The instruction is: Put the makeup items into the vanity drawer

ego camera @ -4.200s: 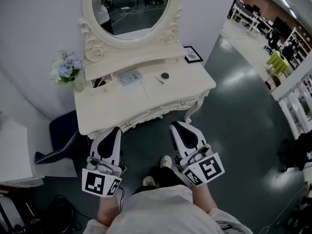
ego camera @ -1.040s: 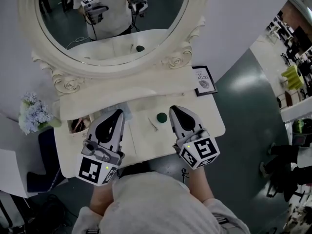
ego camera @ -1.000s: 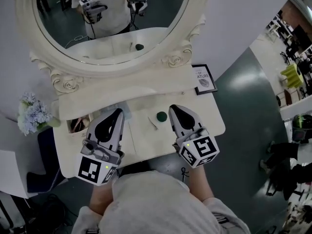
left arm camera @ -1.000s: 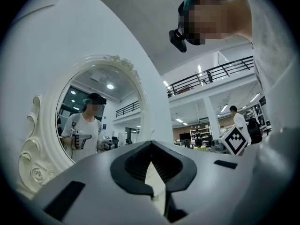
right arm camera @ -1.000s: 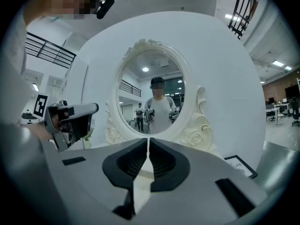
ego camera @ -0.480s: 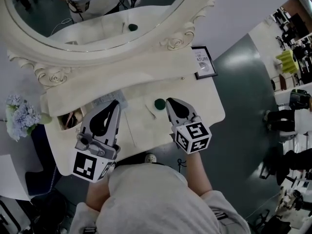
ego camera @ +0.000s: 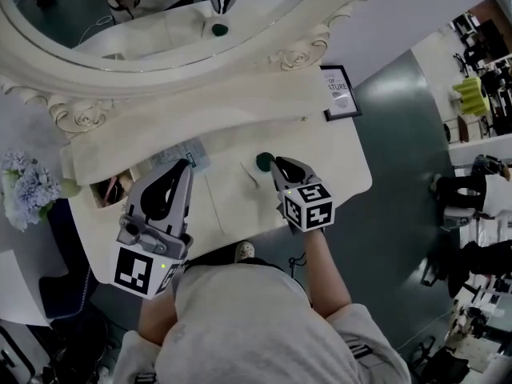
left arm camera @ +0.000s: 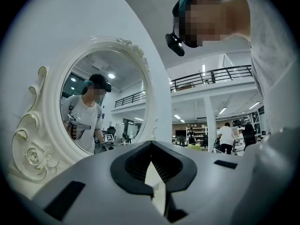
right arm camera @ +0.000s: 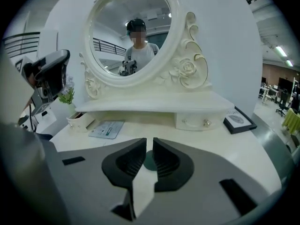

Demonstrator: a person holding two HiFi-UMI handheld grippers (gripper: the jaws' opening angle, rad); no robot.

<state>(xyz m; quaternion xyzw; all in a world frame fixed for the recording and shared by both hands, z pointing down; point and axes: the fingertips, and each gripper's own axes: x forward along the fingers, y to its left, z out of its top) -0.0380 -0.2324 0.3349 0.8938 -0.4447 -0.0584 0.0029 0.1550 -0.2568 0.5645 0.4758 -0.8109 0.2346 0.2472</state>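
Note:
A small dark green round compact (ego camera: pixel 263 162) lies on the white vanity top (ego camera: pixel 232 210), with a thin stick-like item (ego camera: pixel 250 174) just left of it. My right gripper (ego camera: pixel 275 164) is shut and empty, its tips right next to the compact. In the right gripper view the compact (right arm camera: pixel 150 161) shows just beyond the nearly touching jaws of the right gripper (right arm camera: pixel 148 142). My left gripper (ego camera: pixel 184 166) is shut and empty, tilted up at the mirror (left arm camera: pixel 103 107). A small drawer (ego camera: pixel 108 191) stands open at the left with items inside.
A flat printed packet (ego camera: pixel 181 156) lies near the left gripper's tip. A framed picture (ego camera: pixel 340 92) leans at the back right, flowers (ego camera: pixel 20 194) stand at the far left. A shut small drawer (right arm camera: pixel 199 122) with a knob sits under the shelf on the right.
Both grippers have moved forward over the vanity top. The right gripper has come up to the green compact. The view has closed in on the mirror.

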